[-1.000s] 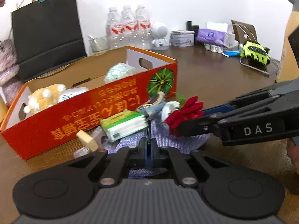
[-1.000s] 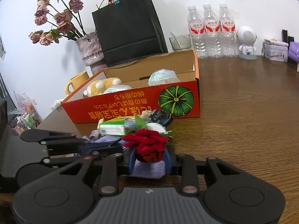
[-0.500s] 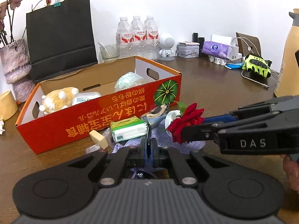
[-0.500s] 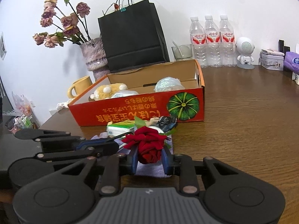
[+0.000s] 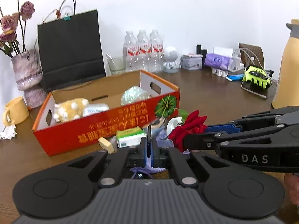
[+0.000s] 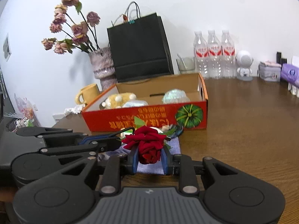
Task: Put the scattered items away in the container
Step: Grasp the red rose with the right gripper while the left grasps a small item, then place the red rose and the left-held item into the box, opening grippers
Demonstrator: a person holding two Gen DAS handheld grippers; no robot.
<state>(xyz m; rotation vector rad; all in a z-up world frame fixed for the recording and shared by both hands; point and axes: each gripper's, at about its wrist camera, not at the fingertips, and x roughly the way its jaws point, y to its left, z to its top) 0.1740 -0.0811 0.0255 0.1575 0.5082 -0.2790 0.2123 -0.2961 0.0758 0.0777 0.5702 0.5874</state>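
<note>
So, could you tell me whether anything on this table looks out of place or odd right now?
Yes: the orange box stands with its printed text upside down in both views. Loose items still crowd against its front, including a green tissue pack. The right gripper holds a red rose.

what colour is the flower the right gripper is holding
Deep red. The rose shows best in the right wrist view, clamped in the right gripper.
</note>
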